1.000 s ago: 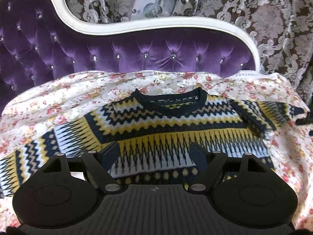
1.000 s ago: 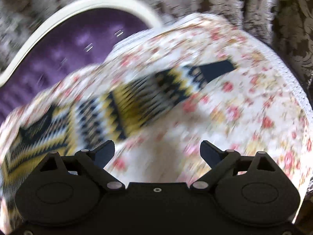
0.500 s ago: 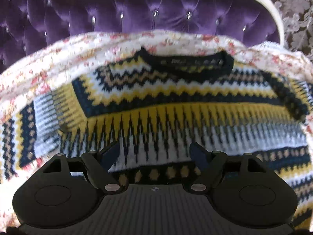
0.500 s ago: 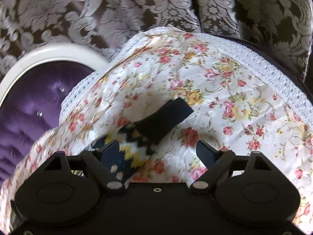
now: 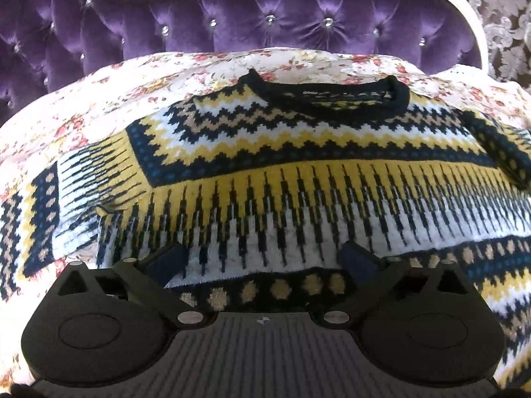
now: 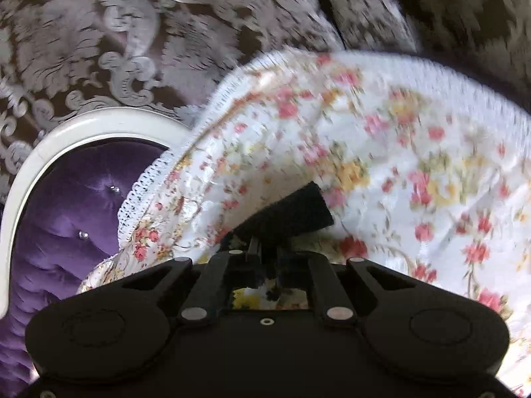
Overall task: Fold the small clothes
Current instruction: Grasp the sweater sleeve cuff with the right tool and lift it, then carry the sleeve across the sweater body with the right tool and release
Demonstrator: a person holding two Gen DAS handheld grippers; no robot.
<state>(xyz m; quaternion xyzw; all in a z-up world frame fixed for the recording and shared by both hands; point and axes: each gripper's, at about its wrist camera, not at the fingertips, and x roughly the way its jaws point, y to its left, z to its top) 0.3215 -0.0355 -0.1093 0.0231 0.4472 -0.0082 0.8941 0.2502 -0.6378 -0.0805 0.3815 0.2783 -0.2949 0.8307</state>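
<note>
A small knitted sweater with yellow, white and navy zigzags lies flat, neck hole at the far side, on a floral cover. My left gripper hovers low over the sweater's bottom hem. Its jaws are opening wide, with the hem band lying under and between the fingers and the pads not pressing it. In the right wrist view my right gripper is shut on the dark cuff of the sweater's sleeve, which sticks out past the fingertips over the floral cover.
A purple tufted sofa back with a white frame rises behind the cover. A brown curtain with silver patterns hangs beyond. The cover's lace edge drops off beside the sleeve.
The left gripper came down closer to the sweater's hem and its jaws spread wider. The right gripper swung along the sleeve to its end and shut on the dark cuff.
</note>
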